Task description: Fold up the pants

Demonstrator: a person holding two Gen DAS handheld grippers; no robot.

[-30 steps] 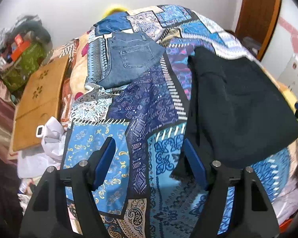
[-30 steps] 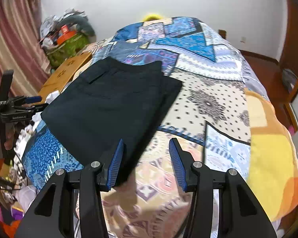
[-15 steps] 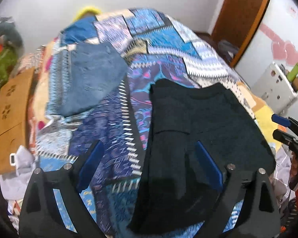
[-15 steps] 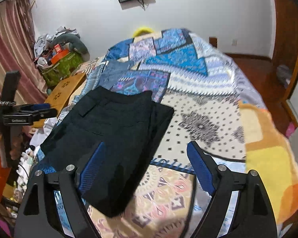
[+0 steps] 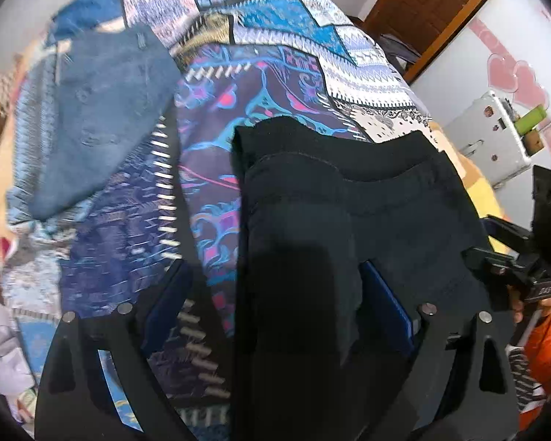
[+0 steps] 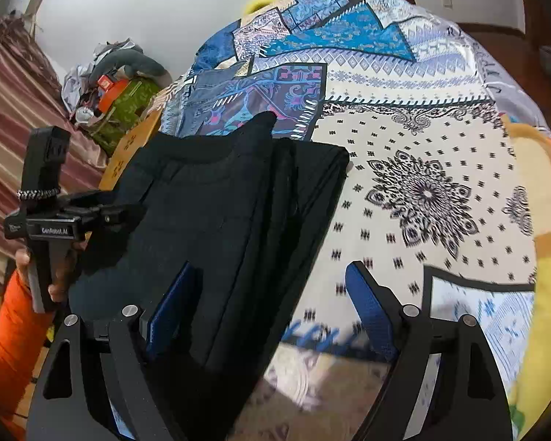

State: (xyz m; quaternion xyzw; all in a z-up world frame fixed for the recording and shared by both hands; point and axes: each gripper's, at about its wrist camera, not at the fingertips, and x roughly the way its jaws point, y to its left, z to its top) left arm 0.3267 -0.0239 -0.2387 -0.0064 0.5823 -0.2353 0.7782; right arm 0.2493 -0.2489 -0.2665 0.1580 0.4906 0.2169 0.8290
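I saw the black pants lying folded on the patterned bedspread, near its front edge. They were plain dark fabric, doubled over into a thick, roughly rectangular stack with several layers showing along the right side in the right wrist view. The elastic waistband lay at the far end, curved and slightly raised, with one corner poking up into a small peak. The near end hung toward the edge of the bed. A second pair, folded blue jeans, lay flat farther back on the bedspread, well apart from the black pair and to its left.
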